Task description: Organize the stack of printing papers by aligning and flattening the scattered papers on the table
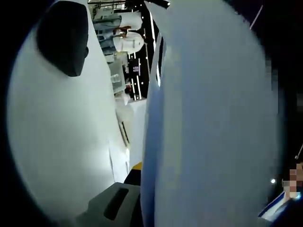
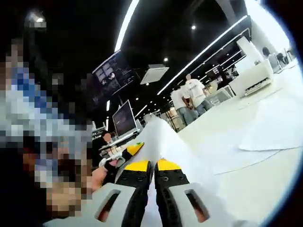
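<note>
Right gripper (image 2: 152, 171): yellow-tipped jaws nearly closed, pinching a white sheet of printing paper (image 2: 163, 137) that rises toward 12 o'clock in the right gripper view. Left gripper (image 2: 124, 156) at 10 o'clock of that pair, yellow tip touching the same sheet's edge. In the left gripper view, broad pale sheets (image 1: 213, 118) pressed close against the lens, a grey jaw (image 1: 113, 203) at 6 o'clock; probably clamped on paper, yet cannot tell. More loose white sheets (image 2: 279, 127) lying flat on the white surface (image 2: 255, 189) toward 3 o'clock, well apart from the held one. Best done by keeping both grips level, lowering the lifted sheet squarely over the others, then tapping edges flush before pressing flat.
</note>
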The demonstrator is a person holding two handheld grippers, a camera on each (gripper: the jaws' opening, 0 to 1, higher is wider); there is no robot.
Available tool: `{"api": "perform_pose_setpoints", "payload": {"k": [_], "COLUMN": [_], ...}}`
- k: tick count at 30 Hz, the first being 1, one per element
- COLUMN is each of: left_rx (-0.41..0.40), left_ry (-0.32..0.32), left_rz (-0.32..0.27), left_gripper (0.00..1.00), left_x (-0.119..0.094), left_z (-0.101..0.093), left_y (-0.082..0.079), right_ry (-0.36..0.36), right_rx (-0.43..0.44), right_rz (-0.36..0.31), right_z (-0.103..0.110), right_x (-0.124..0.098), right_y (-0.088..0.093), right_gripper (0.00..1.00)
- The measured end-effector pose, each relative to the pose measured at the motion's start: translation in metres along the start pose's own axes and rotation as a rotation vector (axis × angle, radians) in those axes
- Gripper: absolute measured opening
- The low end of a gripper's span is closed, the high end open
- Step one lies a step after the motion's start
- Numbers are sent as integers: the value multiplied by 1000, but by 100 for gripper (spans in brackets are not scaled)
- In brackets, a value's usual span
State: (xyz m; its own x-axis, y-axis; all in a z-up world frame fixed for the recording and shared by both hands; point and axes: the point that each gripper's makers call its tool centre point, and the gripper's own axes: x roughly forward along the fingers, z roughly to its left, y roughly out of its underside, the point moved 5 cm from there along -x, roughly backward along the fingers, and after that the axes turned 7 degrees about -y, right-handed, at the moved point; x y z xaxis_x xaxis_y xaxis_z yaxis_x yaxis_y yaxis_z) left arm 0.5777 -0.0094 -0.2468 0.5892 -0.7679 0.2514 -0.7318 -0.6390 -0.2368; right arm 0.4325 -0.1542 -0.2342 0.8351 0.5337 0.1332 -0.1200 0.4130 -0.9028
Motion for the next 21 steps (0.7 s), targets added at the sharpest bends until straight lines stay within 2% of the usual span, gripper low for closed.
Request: {"api": "perform_pose_setpoints", "payload": {"k": [12, 15, 18, 21], "left_rx": [36, 56, 63, 61], "left_ry": [-4, -3, -5, -6], "left_rz": [5, 1, -7, -11], "left_gripper": [6, 6, 6, 6], "left_x": [-1, -1, -1, -1], "left_z": [0, -1, -1, -1], "left_y": [1, 1, 0, -1], "right_ry": [-30, -27, -1, -28], "right_rx": [-4, -20, -16, -10], "right_rz": [31, 35, 50, 77], "right_z": [1, 0, -6, -4], "right_x": [-2, -4, -5, -6], "right_y": [2, 1, 2, 5], "right_gripper": [1, 7, 21, 22]}}
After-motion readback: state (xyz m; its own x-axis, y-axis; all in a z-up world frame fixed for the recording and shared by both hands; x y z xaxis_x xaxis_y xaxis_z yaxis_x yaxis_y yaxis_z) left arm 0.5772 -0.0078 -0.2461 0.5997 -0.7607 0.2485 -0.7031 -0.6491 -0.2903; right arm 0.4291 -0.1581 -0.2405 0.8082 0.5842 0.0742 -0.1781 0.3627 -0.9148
